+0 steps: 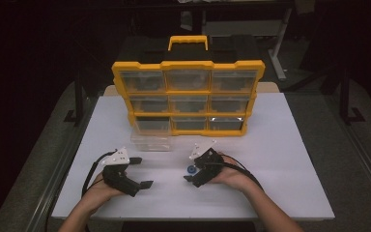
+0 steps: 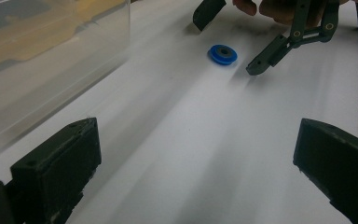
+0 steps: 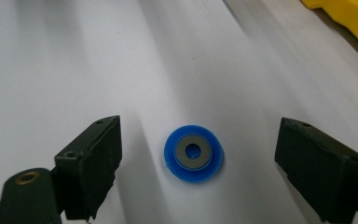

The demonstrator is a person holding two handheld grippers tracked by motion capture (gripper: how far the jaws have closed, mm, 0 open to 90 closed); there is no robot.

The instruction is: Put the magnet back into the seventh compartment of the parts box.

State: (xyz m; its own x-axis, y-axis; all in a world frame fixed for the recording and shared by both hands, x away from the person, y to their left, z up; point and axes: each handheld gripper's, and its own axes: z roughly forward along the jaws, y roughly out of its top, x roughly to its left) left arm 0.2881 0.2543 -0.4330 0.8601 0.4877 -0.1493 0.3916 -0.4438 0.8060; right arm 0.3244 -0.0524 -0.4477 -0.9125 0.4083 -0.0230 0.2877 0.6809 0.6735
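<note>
A small blue wheel [image 3: 193, 152] with a grey hub lies flat on the white table [image 1: 270, 159]. My right gripper [image 3: 198, 125] is open, its jaws standing on either side of the wheel with gaps on both sides, so nothing is gripped. From above, the blue wheel [image 1: 191, 169] sits just left of the right hand. My left gripper [image 1: 143, 172] rests open at the near left with nothing between its jaws. In the left gripper view, the left gripper [image 2: 198, 140] faces the wheel [image 2: 223, 54] and the right gripper [image 2: 227, 45] farther off.
A yellow organiser [image 1: 188, 96] with clear drawers stands at the back of the table. One clear drawer [image 1: 149, 135] is out on the table in front of its lower left slot, close to the left gripper. The clear drawer [image 2: 51, 56] looks empty.
</note>
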